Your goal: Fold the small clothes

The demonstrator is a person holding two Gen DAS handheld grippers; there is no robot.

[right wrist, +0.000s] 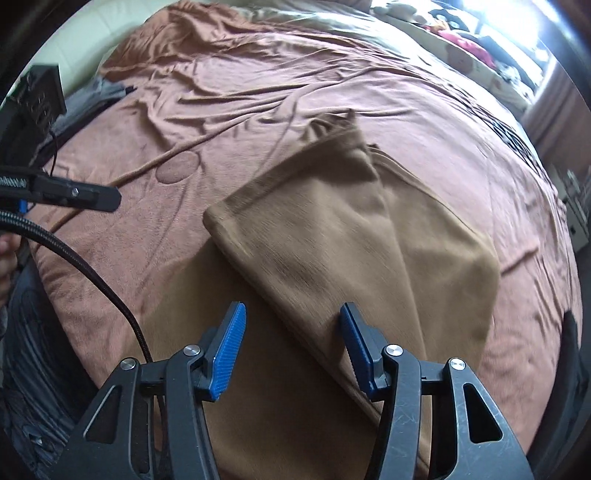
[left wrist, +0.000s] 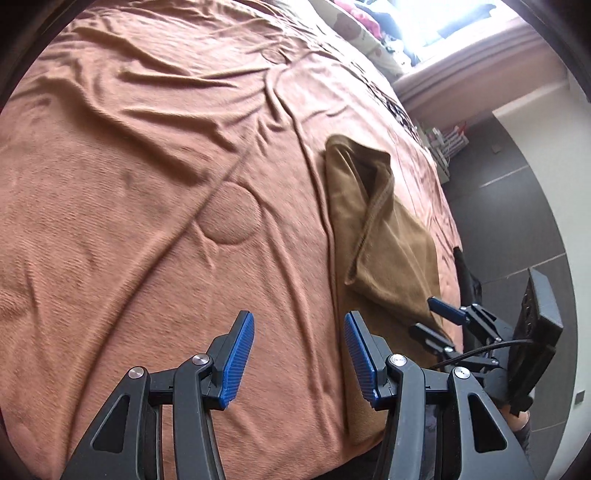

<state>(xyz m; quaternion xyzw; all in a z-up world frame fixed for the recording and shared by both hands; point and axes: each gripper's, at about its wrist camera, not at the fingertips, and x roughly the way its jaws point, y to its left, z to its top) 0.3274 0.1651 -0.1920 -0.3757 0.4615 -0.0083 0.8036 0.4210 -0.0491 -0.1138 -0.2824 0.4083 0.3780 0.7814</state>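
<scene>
While I look down from both wrists, the bed [left wrist: 129, 184] fills nearly everything, covered by a rumpled terracotta blanket [right wrist: 295, 85] with a round stitched patch [left wrist: 229, 214] in its weave. On that blanket, toward the bed's right edge in my left view, lies the brown garment [right wrist: 351, 240], partly folded: one flap is doubled over the layer beneath, its straight hemmed edge running diagonally, and a lower layer reaches toward my right camera. Beyond the bed's far side I see a bright window [left wrist: 443, 22] and a heap of colourful items, too washed out to identify. My right tongs [right wrist: 292, 347] hover over the garment's near fold, jaws parted about halfway with only air between the blue pads [right wrist: 227, 354]; nothing is gripped. My left tongs [left wrist: 299, 358] hang over bare blanket beside the garment, likewise half open and empty. A black cable [right wrist: 92, 280] trails from the left tool.
</scene>
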